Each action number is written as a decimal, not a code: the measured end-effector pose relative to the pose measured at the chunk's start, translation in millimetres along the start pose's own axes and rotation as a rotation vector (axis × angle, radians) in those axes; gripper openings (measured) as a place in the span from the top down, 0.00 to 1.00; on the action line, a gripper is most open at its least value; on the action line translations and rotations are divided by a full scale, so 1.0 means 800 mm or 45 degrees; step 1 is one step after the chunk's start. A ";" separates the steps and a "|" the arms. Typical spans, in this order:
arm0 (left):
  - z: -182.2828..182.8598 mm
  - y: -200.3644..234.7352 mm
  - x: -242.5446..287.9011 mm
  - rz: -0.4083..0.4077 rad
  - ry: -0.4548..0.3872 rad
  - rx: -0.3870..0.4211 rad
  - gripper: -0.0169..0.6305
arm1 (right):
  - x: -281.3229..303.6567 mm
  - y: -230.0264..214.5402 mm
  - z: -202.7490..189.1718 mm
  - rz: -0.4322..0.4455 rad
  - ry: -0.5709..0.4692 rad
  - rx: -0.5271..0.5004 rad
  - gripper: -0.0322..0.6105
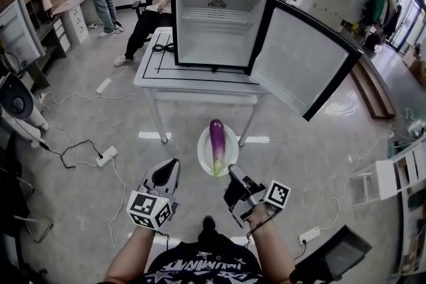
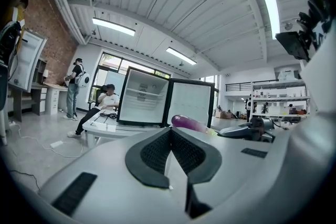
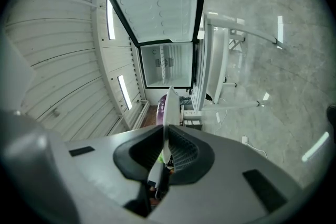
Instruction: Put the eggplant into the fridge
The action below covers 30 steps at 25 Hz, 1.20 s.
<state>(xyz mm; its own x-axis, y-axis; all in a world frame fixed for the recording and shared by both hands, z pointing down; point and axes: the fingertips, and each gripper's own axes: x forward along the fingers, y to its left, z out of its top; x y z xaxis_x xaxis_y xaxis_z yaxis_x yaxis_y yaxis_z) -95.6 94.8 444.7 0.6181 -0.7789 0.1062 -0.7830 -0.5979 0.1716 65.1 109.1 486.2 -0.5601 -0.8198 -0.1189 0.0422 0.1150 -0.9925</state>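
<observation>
At 6 o'clock of the open white mini fridge (image 1: 219, 26), right tool (image 1: 232, 171) clamps the round white plate (image 1: 204, 148) by its rim, long purple eggplant (image 1: 216, 141) on it; left tool (image 1: 170, 167) closed, empty.

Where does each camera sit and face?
Head view: on the person's head, looking steeply down at the open fridge, eggplant on a plate, both forearms, left tool, right tool.
Left gripper view: on the left tool, facing the fridge; its shut, empty jaws show.
Right gripper view: on the right tool, rolled sideways, facing the fridge; jaws clamp the plate's rim.
Shared: all three show fridge and eggplant.
</observation>
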 end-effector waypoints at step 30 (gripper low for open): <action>0.012 -0.007 0.149 0.052 0.017 0.045 0.96 | 0.047 -0.026 0.137 0.011 0.077 0.048 0.91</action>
<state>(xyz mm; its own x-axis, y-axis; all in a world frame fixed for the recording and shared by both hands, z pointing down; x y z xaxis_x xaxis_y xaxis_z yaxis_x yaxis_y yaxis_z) -18.3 3.7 446.7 0.5861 -0.8004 0.1255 -0.8095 -0.5721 0.1321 134.1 14.4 499.5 -0.6083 -0.7836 -0.1265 0.0776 0.1000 -0.9920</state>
